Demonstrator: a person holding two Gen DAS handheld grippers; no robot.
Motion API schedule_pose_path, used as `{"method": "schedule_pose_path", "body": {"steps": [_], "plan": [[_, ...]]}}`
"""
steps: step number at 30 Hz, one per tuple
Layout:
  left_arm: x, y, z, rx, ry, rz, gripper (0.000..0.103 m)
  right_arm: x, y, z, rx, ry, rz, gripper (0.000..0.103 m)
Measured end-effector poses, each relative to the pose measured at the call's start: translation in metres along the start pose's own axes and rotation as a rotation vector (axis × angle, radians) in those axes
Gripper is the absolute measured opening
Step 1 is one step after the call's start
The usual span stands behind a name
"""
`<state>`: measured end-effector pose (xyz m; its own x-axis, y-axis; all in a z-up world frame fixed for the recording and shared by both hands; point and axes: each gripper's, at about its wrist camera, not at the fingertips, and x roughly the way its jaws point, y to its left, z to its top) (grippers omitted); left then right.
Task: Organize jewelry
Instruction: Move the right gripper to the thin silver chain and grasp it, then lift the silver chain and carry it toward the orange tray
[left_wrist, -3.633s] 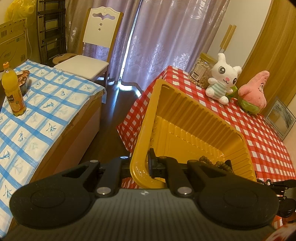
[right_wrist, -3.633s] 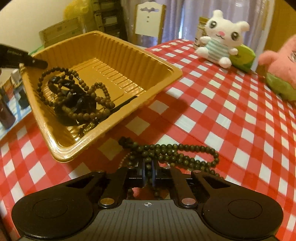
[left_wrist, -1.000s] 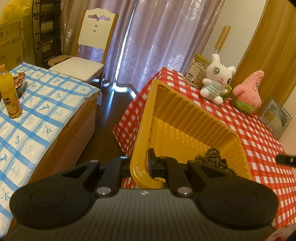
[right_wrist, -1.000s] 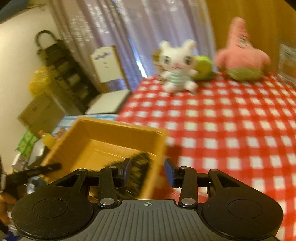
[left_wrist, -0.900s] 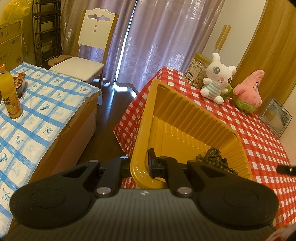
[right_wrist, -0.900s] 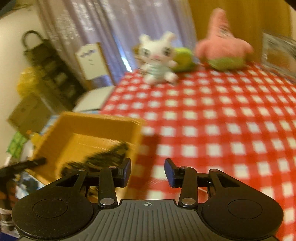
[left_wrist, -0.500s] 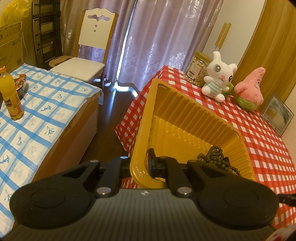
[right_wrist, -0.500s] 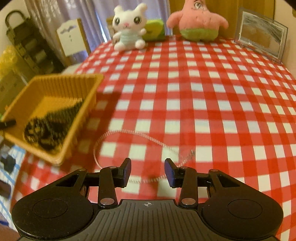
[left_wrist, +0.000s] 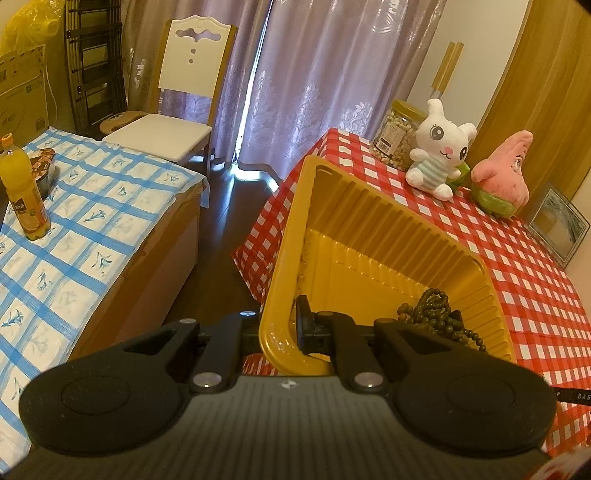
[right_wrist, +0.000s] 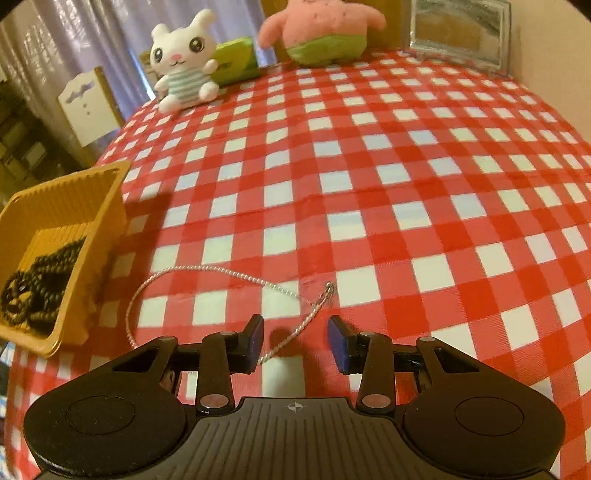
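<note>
Silver and thin, the chain (right_wrist: 221, 271) lies in a loose loop on the red and white checked cloth (right_wrist: 406, 177). It is just beside the yellow tray (right_wrist: 92, 206), on the side away from the tray's open top, and it does not touch it. One end of the chain runs down between the two fingers of the right gripper (right_wrist: 295, 338). Those fingers stand apart, one on each side of the chain, and they do not squeeze it.

Dark brown beads (left_wrist: 436, 317) sit in a pile inside the yellow tray, down in its low corner. The tray is tipped up, with its far end higher than its near end. The left gripper (left_wrist: 280, 330) pinches the near rim of the tray, with one finger inside the wall and one outside, pressed together on it.

Past the tray, at the far edge of the cloth, sits a white bunny toy (right_wrist: 183, 59). A pink star toy (right_wrist: 321, 26) sits next to the bunny, and a picture frame (right_wrist: 458, 33) leans beside the star. A jar (left_wrist: 399, 133) stands behind the bunny. Off to the other side of the tray is a table with a blue checked cloth (left_wrist: 85, 221), and an orange drink bottle (left_wrist: 24, 192) stands on it. A white chair (left_wrist: 181, 99) is behind that.
</note>
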<state>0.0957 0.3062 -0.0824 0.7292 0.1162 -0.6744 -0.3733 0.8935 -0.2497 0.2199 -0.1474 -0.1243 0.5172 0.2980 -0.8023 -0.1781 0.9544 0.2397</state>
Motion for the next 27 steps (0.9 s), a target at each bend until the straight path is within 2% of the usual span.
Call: {"method": "schedule_pose_path", "body": {"steps": [4,10,11,16,18,21,27], "plan": [[0.000,0.000,0.000,-0.001,0.000,0.000,0.008,0.008,0.009,0.000,-0.065,-0.041,-0.063,0.034],[0.000,0.000,0.000,-0.001,0.000,0.000,0.008,0.018,0.028,-0.008,-0.259,-0.058,-0.165,0.017],[0.000,0.000,0.000,-0.001,0.000,0.000,0.008,0.019,0.030,-0.010,-0.290,-0.060,-0.186,0.010],[0.000,0.000,0.000,0.001,-0.001,0.000,0.008,0.023,0.034,-0.018,-0.373,-0.062,-0.200,0.002],[0.000,0.000,0.000,-0.002,0.000,0.000,0.008,0.023,0.035,-0.021,-0.374,-0.065,-0.199,0.001],[0.000,0.000,0.000,0.002,-0.001,0.000,0.008,0.018,0.029,-0.017,-0.311,-0.072,-0.155,0.001],[0.001,0.000,0.000,0.000,-0.001,0.000,0.008,-0.022,0.020,0.009,-0.177,-0.149,-0.053,0.001]]}}
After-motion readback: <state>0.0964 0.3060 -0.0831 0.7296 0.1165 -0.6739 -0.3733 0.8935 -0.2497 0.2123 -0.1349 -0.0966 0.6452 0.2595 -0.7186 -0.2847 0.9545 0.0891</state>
